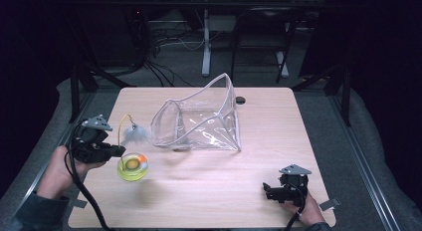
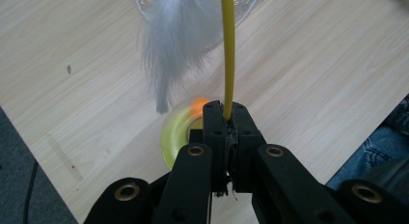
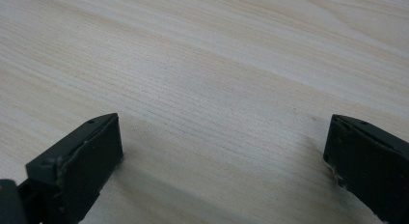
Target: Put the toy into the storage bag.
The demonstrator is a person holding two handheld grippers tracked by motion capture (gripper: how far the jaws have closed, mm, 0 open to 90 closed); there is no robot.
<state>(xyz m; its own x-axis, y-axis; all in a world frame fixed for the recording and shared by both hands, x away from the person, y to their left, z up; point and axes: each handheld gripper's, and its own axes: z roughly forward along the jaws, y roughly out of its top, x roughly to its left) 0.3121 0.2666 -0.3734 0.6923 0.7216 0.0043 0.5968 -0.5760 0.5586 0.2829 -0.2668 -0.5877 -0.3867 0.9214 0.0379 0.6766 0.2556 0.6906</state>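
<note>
Yellow wand (image 2: 227,50) clamped tight between the left gripper (image 1: 112,150) jaws — in the left gripper view the thin stem runs straight up out of the closed pads. One wand, one white feather tuft (image 1: 135,135) hanging off its far end, and the tuft sits just off the mouth of the pouch (image 1: 199,119). Below the gripper there's one round yellow-green dish (image 1: 132,167) with an orange ball (image 1: 142,158) in it; the dish looks blurred in the left gripper view, and I can't tell whether it's touching the bench (image 1: 199,191) or lifted off it.

Out from there: one clear plastic pouch with a pale trimmed edge, lying on its side mid-bench, mouth open toward the left. Nothing to be seen inside it, just glare on the film. No label or print I can read on pouch, dish or wand.

Over at the near right corner, the right gripper (image 1: 272,190) rests low on the bench in a hand (image 1: 308,211), well apart from everything else. Its own view shows the two black jaws spread wide with bare wood grain between them, gripping nothing. Small dark spot (image 1: 241,99) on the bench just behind the pouch. Two grippers, two hands, one bench.
</note>
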